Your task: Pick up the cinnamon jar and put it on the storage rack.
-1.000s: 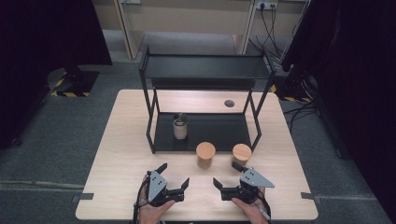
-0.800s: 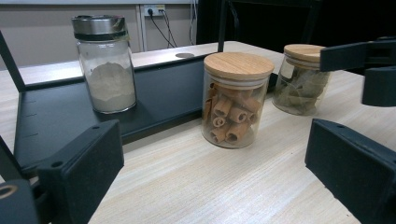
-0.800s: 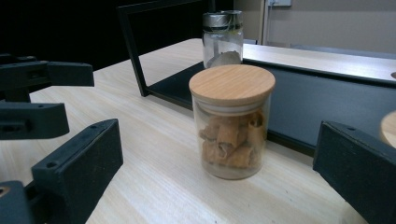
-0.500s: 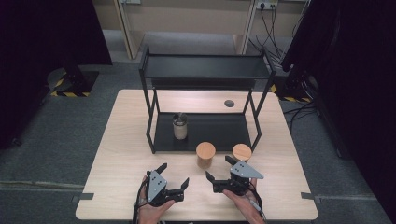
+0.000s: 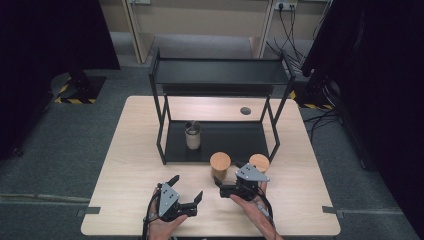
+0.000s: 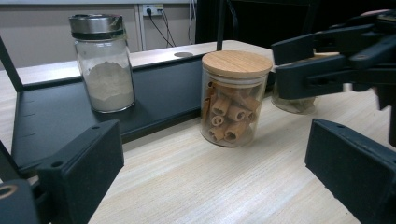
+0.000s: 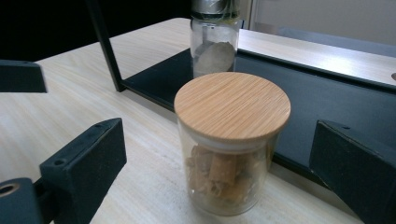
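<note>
Cinnamon-stick jar (image 7: 232, 144), bamboo lid, stands on table (image 5: 125, 165) just in front of black rack (image 5: 220, 80), near its lower tray edge. Right gripper (image 5: 226, 186) near jar, jaws spread wide, nothing held; jar sits ahead between jaws in right gripper view. Left gripper (image 5: 187, 196) low at table front, jaws also apart, empty. Second wood-lid jar (image 5: 259, 163) beside right gripper. Shaker jar (image 5: 193, 135) with white powder on lower tray. Likely step: approach for grasp. Next: advance so jaws straddle glass body, then close.
</note>
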{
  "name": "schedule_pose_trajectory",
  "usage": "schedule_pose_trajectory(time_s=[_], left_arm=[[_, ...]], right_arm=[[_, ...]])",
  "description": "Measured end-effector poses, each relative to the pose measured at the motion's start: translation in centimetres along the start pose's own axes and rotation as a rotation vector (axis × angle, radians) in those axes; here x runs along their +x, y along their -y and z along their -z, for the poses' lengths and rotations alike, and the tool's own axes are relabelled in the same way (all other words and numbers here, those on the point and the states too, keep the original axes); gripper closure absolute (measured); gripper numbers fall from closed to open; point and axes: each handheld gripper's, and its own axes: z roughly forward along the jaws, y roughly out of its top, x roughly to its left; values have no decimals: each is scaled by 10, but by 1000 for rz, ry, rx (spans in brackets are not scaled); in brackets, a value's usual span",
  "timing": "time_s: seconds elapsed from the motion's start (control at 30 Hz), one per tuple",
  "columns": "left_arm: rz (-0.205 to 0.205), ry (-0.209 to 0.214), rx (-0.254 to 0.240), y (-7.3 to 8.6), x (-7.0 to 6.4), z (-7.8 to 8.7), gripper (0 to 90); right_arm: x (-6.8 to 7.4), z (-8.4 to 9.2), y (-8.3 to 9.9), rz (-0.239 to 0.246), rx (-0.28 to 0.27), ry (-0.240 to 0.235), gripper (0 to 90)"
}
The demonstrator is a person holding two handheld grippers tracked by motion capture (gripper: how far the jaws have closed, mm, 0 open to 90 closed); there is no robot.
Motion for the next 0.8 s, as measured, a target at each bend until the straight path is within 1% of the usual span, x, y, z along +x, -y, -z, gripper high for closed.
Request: schedule_pose_trajectory(time_s=[0.47,0.53,0.63,0.8], left_arm=[[0,1,-1,0,0,0,35],[0,1,-2,0,0,0,35],[1,0,-2,0,0,0,35],[4,0,-6,1,0,0,35]], right_arm=[[3,-21,-15,-10,52,47,69],[3,-24,-16,-14,59,47,77],[3,-28,-16,-7,70,50,90],[4,-34,-16,7,88,50,144]])
